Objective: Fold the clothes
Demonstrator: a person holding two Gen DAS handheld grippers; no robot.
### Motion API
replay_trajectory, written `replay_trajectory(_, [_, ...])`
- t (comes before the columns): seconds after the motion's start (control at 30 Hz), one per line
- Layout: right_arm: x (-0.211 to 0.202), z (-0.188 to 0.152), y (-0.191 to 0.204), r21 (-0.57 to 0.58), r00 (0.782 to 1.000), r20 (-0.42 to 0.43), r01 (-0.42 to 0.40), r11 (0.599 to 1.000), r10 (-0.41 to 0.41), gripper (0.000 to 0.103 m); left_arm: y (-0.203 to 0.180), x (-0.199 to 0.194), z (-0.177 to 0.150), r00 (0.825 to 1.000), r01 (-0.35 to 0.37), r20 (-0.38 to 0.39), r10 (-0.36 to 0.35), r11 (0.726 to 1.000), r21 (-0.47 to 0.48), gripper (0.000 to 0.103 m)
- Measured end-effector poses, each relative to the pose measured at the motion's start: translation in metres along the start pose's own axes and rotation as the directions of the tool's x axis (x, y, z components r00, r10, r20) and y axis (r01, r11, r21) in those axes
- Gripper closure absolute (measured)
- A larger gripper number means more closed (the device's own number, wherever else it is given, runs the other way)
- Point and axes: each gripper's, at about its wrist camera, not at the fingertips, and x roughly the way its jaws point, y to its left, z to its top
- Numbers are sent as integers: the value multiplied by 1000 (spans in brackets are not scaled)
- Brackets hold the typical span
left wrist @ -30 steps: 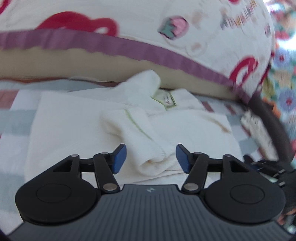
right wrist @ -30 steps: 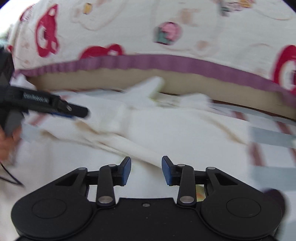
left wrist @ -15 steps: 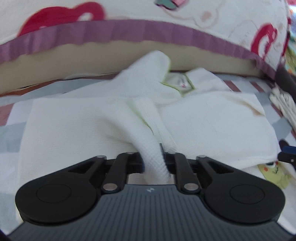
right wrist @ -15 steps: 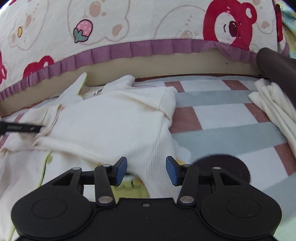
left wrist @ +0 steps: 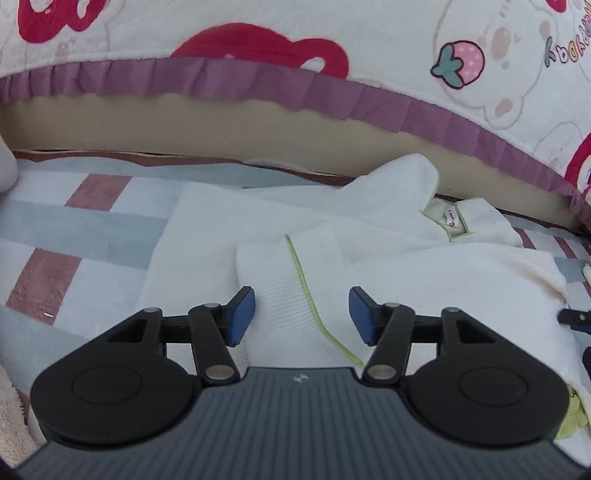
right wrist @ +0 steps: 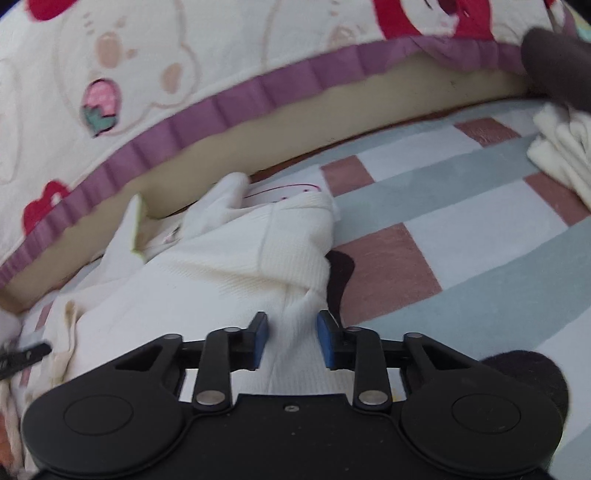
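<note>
One cream knitted top (left wrist: 369, 258) lies spread on a checked blanket (left wrist: 74, 229) of grey, white and brown-red squares, its collar close to the far edge where a padded cover (left wrist: 332, 33) with red bears, strawberries and a purple frill hangs over a tan side. The left wrist view alone shows the collar with its small label (left wrist: 451, 218) and the green-stitched seam running down a sleeve folded across the body of the top. The left gripper (left wrist: 301, 314) hovers over that sleeve; its jaws have just been opening and now stand well apart, the blue pads clear of the cloth on either side, so nothing is gripped. The right wrist view alone shows the other side of the top (right wrist: 229, 266), bunched near the blanket's middle, and a second pile of cream cloth (right wrist: 557, 158) at the blanket's far right corner, beside a dark rounded shape (right wrist: 554, 62). The right gripper (right wrist: 291, 341) has a ridge of the top's fabric between its fingers; its jaws have just been closing, but a gap shows between each pad and the cloth, so it is not pinched. At the left edge of this view the tip of the left gripper (right wrist: 26, 354) pokes in, blurred. Counted: two grippers, one top, one other pile of cloth, one blanket.
</note>
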Motion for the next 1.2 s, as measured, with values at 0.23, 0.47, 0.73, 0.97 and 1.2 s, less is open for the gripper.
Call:
replay_trajectory(0.23, [35, 38, -29, 205, 996, 63, -77, 976, 65, 61, -1, 13, -4, 999, -21, -42, 22, 999, 27, 47])
replay_trajectory(0.47, [52, 56, -65, 414, 974, 79, -224, 882, 211, 61, 15, 16, -4, 999, 13, -45, -16, 998, -68, 47])
replay_trajectory(0.73, [31, 54, -80, 416, 968, 180, -236, 878, 175, 99, 16, 21, -5, 999, -2, -45, 0, 998, -61, 47])
replay_trajectory(0.97, [10, 54, -34, 151, 981, 131, 123, 981, -143, 72, 21, 15, 1, 1000, 11, -25, -14, 995, -102, 47])
replay_trajectory(1.2, [-33, 10, 14, -107, 998, 56, 21, 994, -16, 56, 4, -6, 14, 983, 162, 93, -158, 986, -42, 43])
